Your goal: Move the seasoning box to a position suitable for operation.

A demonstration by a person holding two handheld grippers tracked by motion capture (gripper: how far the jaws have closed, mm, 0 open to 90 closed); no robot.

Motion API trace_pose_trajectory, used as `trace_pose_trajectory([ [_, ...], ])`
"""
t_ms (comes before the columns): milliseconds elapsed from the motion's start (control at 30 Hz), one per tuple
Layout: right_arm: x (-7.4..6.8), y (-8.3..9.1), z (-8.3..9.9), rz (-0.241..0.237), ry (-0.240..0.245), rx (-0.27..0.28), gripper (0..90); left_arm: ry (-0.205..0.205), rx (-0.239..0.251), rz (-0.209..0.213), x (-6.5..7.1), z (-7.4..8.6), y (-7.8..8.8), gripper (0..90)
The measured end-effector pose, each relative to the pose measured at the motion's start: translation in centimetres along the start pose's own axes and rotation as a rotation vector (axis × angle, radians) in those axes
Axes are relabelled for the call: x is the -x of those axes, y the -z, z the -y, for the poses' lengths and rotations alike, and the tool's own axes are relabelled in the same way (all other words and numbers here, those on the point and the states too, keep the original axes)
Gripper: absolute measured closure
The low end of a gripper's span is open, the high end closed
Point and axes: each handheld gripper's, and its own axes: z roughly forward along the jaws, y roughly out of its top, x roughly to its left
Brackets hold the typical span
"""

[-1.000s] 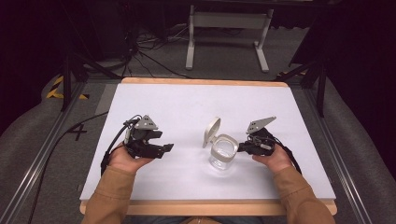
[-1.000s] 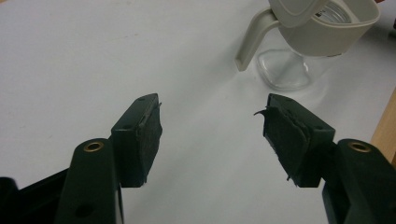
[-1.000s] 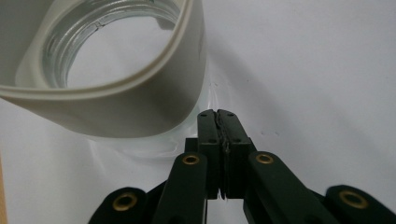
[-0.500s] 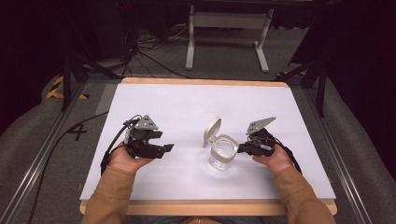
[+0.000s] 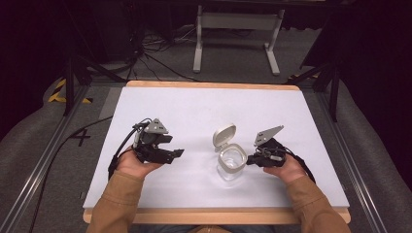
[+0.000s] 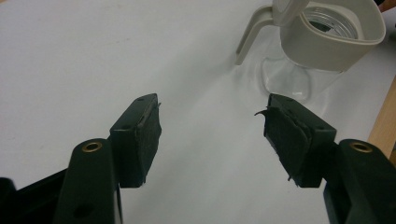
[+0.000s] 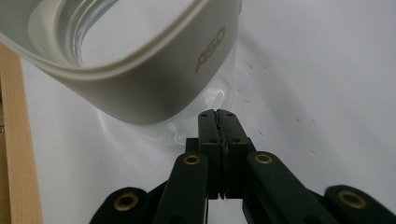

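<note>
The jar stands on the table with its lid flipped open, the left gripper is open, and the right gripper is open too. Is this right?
Not quite: the right gripper is shut, its fingers pressed together with nothing between them, as the right gripper view shows. The rest holds: the jar stands on the table with its lid flipped open, and the left gripper is open.

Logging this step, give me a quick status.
Left gripper open, empty. Right gripper shut beside glass jar. Lid flipped open. Nothing in the way.
</note>
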Motion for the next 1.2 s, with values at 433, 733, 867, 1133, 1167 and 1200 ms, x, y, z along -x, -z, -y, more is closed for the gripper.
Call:
trace_pose_trajectory([
  [433, -1.3, -0.3, -0.2, -0.035, 0.064, -0.030, 89.3, 0.004, -0.001, 0.015, 0.0, -0.3, -0.3, 36.2],
  [733, -2.1, -0.5, -0.3, -0.056, 0.089, -0.044, 89.3, -0.005, -0.001, 0.021, -0.1, -0.6, -0.5, 36.1],
  [867, -2.5, -0.6, -0.3, -0.077, 0.095, -0.053, 89.3, -0.004, 0.004, 0.024, 0.0, -0.7, -0.6, 36.1],
  [1133, -2.6, -0.7, -0.4, -0.072, 0.105, -0.055, 88.8, -0.012, -0.001, 0.024, 0.0, -0.8, -0.6, 36.0],
  [1167, -2.6, -0.5, -0.4, -0.070, 0.098, -0.048, 89.0, -0.009, 0.006, 0.024, 0.0, -0.8, -0.6, 36.0],
  [1200, -2.6, -0.3, -0.4, -0.065, 0.095, -0.042, 89.0, -0.012, -0.004, 0.023, 0.0, -0.8, -0.5, 36.0],
])
